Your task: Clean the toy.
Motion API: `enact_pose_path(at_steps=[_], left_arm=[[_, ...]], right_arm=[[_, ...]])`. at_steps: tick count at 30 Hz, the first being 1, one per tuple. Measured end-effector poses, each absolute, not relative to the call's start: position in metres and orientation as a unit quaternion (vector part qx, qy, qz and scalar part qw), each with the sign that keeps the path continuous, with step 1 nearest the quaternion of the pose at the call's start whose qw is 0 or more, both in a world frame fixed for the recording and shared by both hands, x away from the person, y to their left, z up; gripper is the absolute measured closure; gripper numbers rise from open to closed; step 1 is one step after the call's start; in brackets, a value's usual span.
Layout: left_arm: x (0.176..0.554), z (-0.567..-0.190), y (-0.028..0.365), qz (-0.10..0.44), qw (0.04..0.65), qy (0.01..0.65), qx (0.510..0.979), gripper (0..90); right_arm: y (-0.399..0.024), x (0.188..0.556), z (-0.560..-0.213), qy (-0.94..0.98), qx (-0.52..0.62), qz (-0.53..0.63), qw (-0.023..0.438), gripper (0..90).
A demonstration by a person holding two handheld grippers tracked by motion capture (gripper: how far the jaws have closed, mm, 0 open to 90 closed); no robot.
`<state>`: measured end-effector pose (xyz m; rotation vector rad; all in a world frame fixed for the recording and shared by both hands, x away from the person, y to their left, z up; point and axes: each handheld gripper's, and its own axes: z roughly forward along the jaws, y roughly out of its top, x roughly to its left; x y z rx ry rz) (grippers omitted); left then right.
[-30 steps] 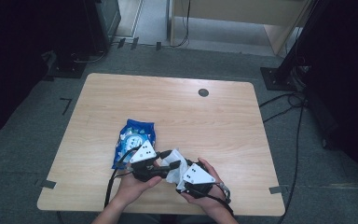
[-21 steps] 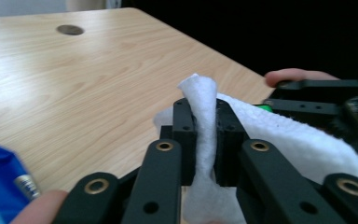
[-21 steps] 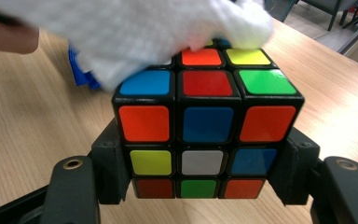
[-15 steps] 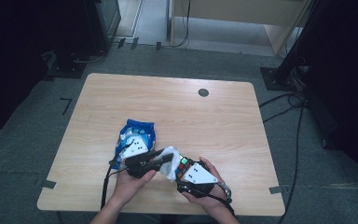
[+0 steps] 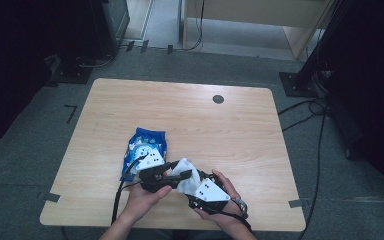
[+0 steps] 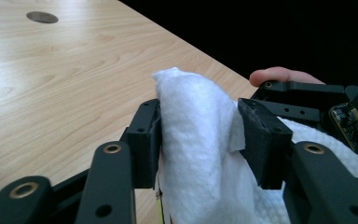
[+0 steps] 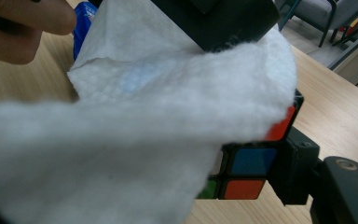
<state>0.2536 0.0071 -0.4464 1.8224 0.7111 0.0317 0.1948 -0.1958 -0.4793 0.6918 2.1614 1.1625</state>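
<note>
A white wipe (image 6: 186, 93) stands bunched between the jaws of my left gripper (image 6: 203, 135), and both pads touch it. Those jaws have just been opening a little with the wipe still between them. The wipe (image 7: 144, 116) drapes over a colour cube (image 7: 249, 161), which my right gripper holds, one of its fingers (image 7: 296, 170) pressed against the cube's side. The other finger is hidden under the wipe. In the high view the left gripper (image 5: 180, 170) and right gripper (image 5: 194, 192) meet near the table's front edge, with the wipe (image 5: 187, 180) between them.
A blue wipe packet (image 5: 147, 142) lies on the wooden table (image 5: 230, 130) just behind the left hand. A small dark round cap (image 5: 218, 99) sits in the tabletop at the far side. Cables and stand bases lie on the floor around the table.
The left gripper has shifted slightly on the wipe over the cube. The right hand has kept still.
</note>
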Motion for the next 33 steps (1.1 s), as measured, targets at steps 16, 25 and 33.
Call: enact_pose_path(at_steps=[16,25,33], left_arm=[[0.268,-0.456,0.027,0.088,0.511,0.368,0.772,78.7],[0.260,-0.451,0.016,0.079,0.534,0.362,0.760,37.7],[0.244,-0.441,-0.009,0.047,0.535,0.324,0.779,22.2]], right_arm=[[-0.217,0.202,-0.471,0.784,0.301,0.459,0.290,34.9],[-0.233,0.206,-0.469,0.767,0.336,0.460,0.293,34.9],[-0.219,0.204,-0.474,0.777,0.326,0.453,0.292,34.9]])
